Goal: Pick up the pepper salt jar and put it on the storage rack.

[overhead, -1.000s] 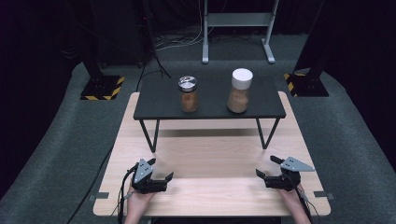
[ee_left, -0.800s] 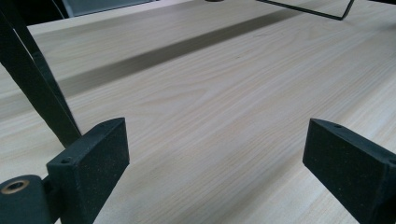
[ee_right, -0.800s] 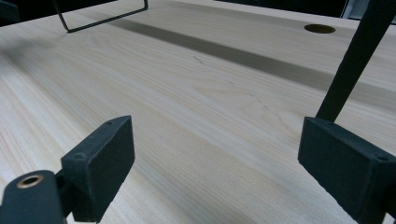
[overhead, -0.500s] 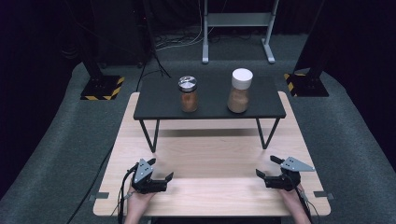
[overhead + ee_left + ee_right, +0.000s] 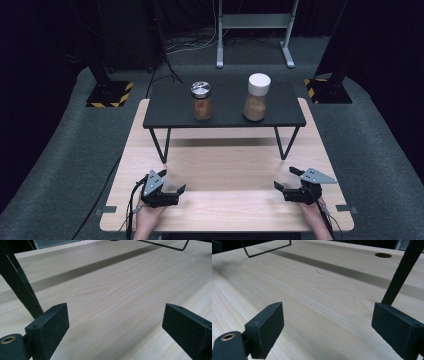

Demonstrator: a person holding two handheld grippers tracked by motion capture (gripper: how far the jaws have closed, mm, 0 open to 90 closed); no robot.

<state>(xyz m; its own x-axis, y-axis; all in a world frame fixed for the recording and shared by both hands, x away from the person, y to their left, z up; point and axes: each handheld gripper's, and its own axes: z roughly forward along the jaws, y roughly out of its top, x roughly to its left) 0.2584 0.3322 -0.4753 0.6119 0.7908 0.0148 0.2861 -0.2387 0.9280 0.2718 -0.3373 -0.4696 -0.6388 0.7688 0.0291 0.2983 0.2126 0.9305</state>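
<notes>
Two squat jars (image 5: 201, 100) (image 5: 256, 97) of brown powder atop matte black shelf (image 5: 170, 107).

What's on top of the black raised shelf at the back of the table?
On the black shelf stand two jars of brown powder: a shorter jar with a shiny metal lid, and a taller jar with a white lid. The jars hide the shelf surface behind them.

Wood table (image 5: 225, 210) w/ black shelf (image 5: 225, 107); 2 jars (image 5: 201, 101), prob. spice.

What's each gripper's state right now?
Left gripper: open, jaws wide apart, holding nothing, low over the table.
Right gripper: open, jaws wide apart, holding nothing, low over the table.
</notes>
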